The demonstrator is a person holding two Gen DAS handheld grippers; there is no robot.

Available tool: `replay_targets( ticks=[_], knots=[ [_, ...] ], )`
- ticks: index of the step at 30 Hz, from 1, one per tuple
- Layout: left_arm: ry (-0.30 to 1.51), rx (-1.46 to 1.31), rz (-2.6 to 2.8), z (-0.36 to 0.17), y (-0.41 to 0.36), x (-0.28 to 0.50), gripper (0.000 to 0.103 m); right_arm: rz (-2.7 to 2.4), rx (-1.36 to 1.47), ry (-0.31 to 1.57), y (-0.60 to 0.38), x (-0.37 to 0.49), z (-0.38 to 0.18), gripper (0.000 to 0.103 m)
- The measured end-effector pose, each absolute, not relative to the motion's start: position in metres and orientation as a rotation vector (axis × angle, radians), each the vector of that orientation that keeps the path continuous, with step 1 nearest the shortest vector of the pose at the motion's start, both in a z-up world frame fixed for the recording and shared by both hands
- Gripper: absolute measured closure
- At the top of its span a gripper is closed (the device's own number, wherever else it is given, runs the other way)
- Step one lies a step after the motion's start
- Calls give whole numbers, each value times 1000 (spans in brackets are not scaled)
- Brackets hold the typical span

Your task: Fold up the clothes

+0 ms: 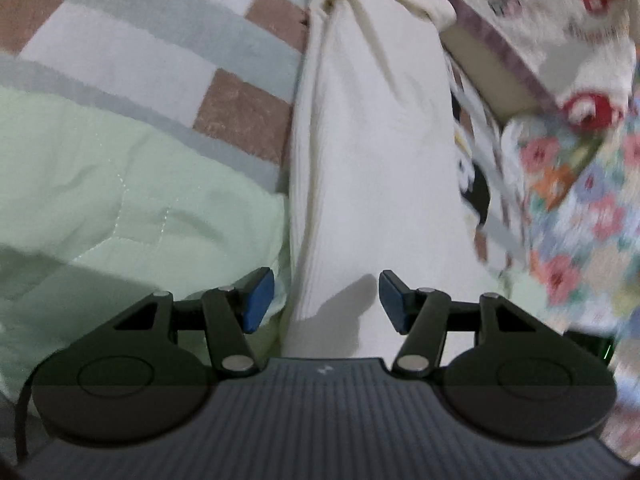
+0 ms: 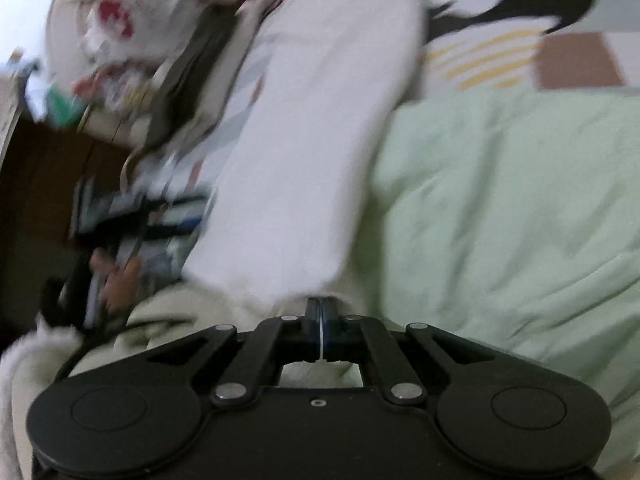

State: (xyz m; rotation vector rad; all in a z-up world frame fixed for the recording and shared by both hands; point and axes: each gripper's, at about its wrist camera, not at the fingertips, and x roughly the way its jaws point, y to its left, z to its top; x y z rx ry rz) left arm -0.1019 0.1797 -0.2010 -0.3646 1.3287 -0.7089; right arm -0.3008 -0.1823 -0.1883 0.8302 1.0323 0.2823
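Left gripper (image 1: 326, 300) nearest in the left wrist view: two blue pads (image 1: 258, 300) standing moderately apart, nothing pinched between them, hovering over the near end of one white ribbed garment (image 1: 372, 152). Garment stretched as a long band from between the fingers away toward the far edge of the bed, bunched into a knot-like gather at its far end.

Just left of the garment, one pale green quilt (image 1: 100, 184), crumpled, touching the garment's left edge. Beyond the quilt, one checked blanket (image 1: 132, 52) in grey, white and brown squares covering the bed surface toward the far left corner. Right of the garment, one floral-print cloth (image 1: 580, 208), blurred; beyond it, toward the far right corner, one cream cloth with red motifs (image 1: 580, 12), also blurred.

Right gripper (image 2: 321, 320) nearest in the right wrist view: two fingers pressed nearly together, pads meeting right at the near edge of the white ribbed garment (image 2: 304, 152); a thin pale line showing between the pads, but actual grip on fabric not clear. Garment running up and away to the left from the fingertips. Right of it, the pale green quilt (image 2: 512, 208), touching. Further off, the checked blanket (image 2: 576, 60) with a black-and-white cartoon print beside it. Far left, blurred clutter too smeared to name or count.
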Motion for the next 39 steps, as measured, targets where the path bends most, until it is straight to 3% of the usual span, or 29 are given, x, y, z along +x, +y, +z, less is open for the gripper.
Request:
replay_targets(
  ticks=[2,4,5,7,10,12,15,17,18,19,20,21,29,39],
  knots=[
    [1325,-267,-729,-195,179,-109,46,265,901,984,-195,-304,-186,89],
    [1328,-202,-738,-194,178,-113,45,244,978,943,-209,-306,-187,40],
    [1342,-211,-735,-198,177,-112,43,231,1009,932,-214,-305,-190,35],
    [1370,-219,-723,-207,173,-108,42,229,1068,937,-217,-296,-200,35],
    [1364,-250,-747,-210,170,-106,28,262,1135,979,-212,-280,-221,35],
    [1356,-235,-774,-209,168,-110,29,281,1133,1021,-204,-272,-232,35],
    [1368,-212,-845,-211,163,-116,58,336,1115,1067,-190,-264,-240,35],
    [1368,-140,-870,-213,152,-123,89,403,1127,1099,-182,-258,-244,35],
    [1351,-110,-882,-211,148,-126,93,434,1136,1133,-179,-255,-247,37],
    [1332,-83,-892,-208,143,-129,94,465,1140,1167,-175,-252,-250,63],
    [1308,-72,-901,-201,140,-127,95,483,1122,1193,-170,-248,-250,86],
    [1281,-72,-907,-192,138,-121,95,481,1085,1174,-167,-247,-242,89],
    [1067,-151,-893,-133,123,-63,95,548,1148,849,-208,-190,-158,90],
    [987,-457,-768,-183,125,-37,93,401,1153,792,-235,-134,-170,90]
  ],
)
